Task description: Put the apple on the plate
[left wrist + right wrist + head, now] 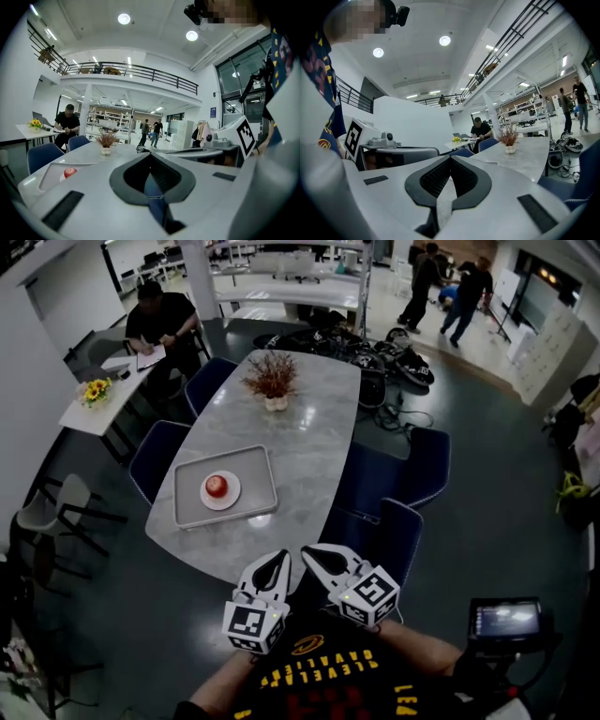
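Apple [217, 486] on white plate [231, 501], tray [255, 474] on marble table [309, 427], left gripper [279, 559] and right gripper [309, 552] side by side off its near edge — jaws together, empty.

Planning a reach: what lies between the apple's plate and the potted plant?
Head view: just the far rim of the tray, then bare table.

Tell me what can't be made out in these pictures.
- Head view: apple too small to show stem or marks.
- Right gripper view: body of the right gripper fills the lower frame; no plate shows.
- Head view: left gripper covers the table at its near edge.
- Head view: small screen too blurred to read.
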The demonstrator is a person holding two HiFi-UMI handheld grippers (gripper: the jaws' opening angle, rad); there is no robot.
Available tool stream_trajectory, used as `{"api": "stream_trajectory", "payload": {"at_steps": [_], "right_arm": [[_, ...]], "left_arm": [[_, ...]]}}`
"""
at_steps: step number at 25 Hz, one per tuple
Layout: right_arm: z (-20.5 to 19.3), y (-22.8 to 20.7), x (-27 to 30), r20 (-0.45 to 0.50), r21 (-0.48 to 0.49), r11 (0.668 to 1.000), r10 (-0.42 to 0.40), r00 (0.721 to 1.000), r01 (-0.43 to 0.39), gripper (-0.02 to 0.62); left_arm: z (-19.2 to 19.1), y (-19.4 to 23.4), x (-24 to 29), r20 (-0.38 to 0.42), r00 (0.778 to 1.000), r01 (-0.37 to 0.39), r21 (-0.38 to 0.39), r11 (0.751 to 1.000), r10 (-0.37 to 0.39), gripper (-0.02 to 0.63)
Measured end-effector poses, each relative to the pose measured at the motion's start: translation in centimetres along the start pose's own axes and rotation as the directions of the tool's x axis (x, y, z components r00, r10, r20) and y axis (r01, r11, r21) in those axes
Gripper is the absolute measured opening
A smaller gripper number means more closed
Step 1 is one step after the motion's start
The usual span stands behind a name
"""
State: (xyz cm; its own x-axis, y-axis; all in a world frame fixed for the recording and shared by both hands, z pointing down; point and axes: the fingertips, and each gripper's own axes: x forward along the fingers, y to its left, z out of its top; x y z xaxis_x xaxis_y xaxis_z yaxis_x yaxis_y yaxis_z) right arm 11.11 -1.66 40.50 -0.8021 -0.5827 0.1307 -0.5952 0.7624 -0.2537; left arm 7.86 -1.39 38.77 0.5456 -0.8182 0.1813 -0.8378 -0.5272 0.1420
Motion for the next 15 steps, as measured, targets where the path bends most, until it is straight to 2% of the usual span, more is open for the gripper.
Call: {"api": "stream_trajectory", "payload": {"at_steps": [6, 15], "right_arm": [[-0.1, 1.1, -0.5, 0.004, -0.007, 1.000, 0.006, 1.000, -0.006, 0.006], [-0.1, 2.3, 1.0, 0.016, -0.026, 1.000, 0.016, 1.000, -0.015, 0.006]], "left_arm": [[-0.1, -0.2, -1.4, 0.008, 1.000, -0.017, -0.004, 1.000, 0.017, 0.002], [0.1, 1.6, -2.8, 0.020, 0.999, -0.045, -0.008, 0.999, 0.045, 0.002]]}}
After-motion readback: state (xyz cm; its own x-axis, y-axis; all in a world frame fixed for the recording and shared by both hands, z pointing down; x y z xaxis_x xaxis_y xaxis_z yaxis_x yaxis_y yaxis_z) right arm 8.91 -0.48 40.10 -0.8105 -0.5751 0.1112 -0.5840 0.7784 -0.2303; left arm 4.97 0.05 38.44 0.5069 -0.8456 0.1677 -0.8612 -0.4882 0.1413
